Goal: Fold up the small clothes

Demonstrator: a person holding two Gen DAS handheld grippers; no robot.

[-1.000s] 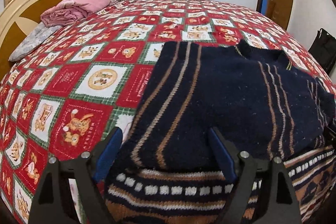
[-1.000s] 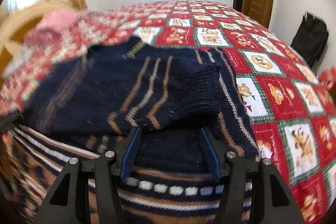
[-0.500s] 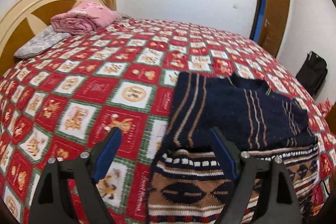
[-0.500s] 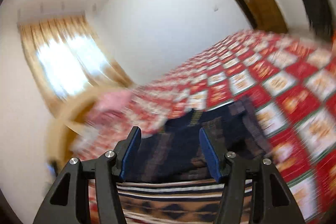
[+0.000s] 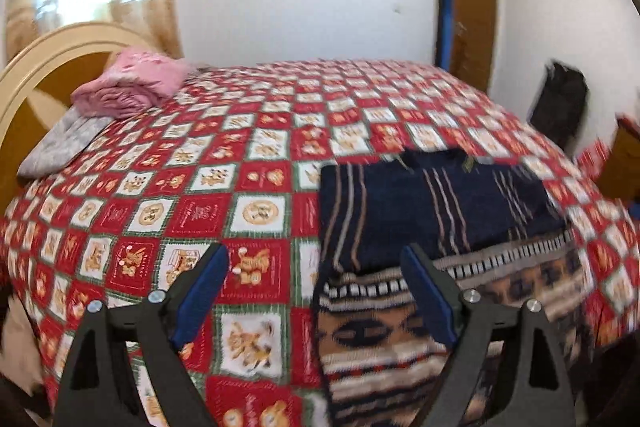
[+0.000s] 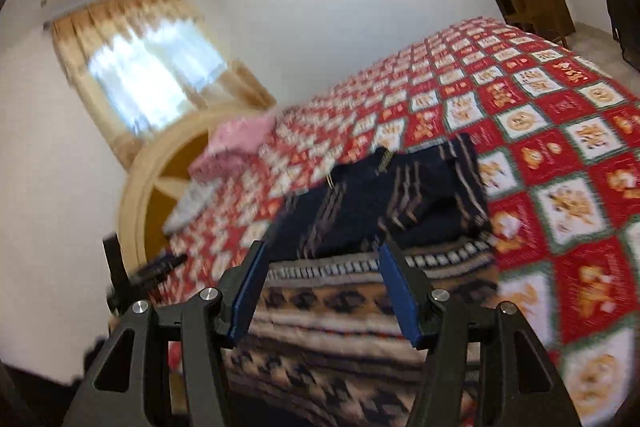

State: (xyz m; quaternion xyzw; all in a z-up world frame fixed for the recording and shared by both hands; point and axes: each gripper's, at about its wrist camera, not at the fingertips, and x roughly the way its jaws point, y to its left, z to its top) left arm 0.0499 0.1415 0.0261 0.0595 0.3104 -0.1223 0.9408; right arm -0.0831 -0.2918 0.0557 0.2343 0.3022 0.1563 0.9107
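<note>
A navy knitted sweater [image 5: 432,203] with tan stripes and a patterned tan hem band lies flat on the red checked bedspread [image 5: 260,187], sleeves folded in over its chest. My left gripper [image 5: 314,253] hovers above and in front of the sweater's left hem corner. Its jaws are opening wide and nothing is between them. In the right wrist view the same sweater [image 6: 400,203] lies ahead, tilted in the picture. My right gripper [image 6: 323,247] hangs above the hem band, jaws apart and holding nothing.
A folded pink blanket [image 5: 132,87] and a grey pillow [image 5: 64,143] rest by the cream headboard [image 5: 48,51] at the far left. A brown door [image 5: 472,15] and a black bag [image 5: 560,107] stand beyond the bed on the right.
Both grippers have lifted and pulled back from the sweater, which now looks smaller and farther away. The right wrist view has rolled, so the bed appears tilted. The left jaws stand slightly wider.
</note>
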